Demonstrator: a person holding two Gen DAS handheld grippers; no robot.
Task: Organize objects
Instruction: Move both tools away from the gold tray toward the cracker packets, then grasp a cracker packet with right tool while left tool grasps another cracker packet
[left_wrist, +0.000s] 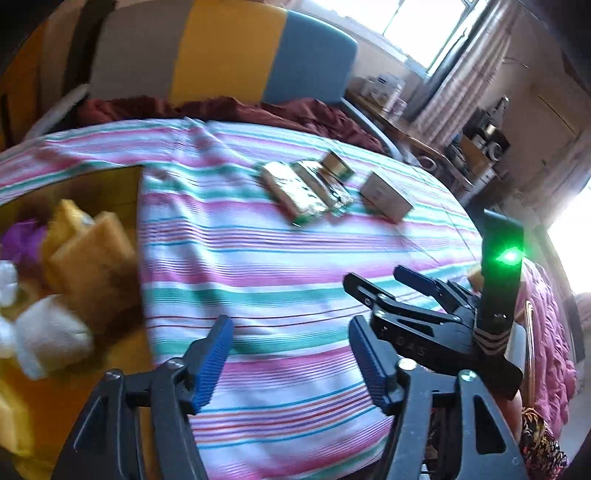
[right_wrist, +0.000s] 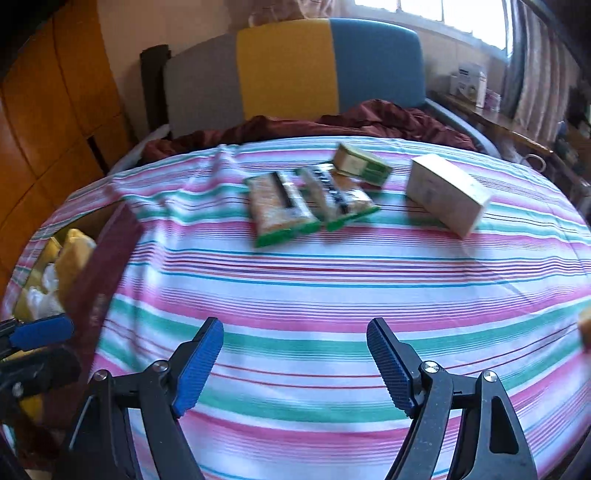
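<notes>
1. Snack packets, two green-edged plastic ones (right_wrist: 282, 206), lie side by side mid-bed on the striped pink, green and white sheet (right_wrist: 314, 295).
2. Just beside them: a green-and-cream carton (right_wrist: 364, 164) and a pale cardboard box (right_wrist: 445, 194).
3. Left gripper (left_wrist: 291, 363) and right gripper (right_wrist: 295, 363) hover released, holding nothing.

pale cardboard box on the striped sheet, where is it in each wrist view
Left wrist view: the pale cardboard box lies right of centre in the upper half, just right of the snack packets.
Right wrist view: the box sits upper right, again right of the packets.
Shared landmark: the grey, yellow and blue headboard behind the bed.
</notes>
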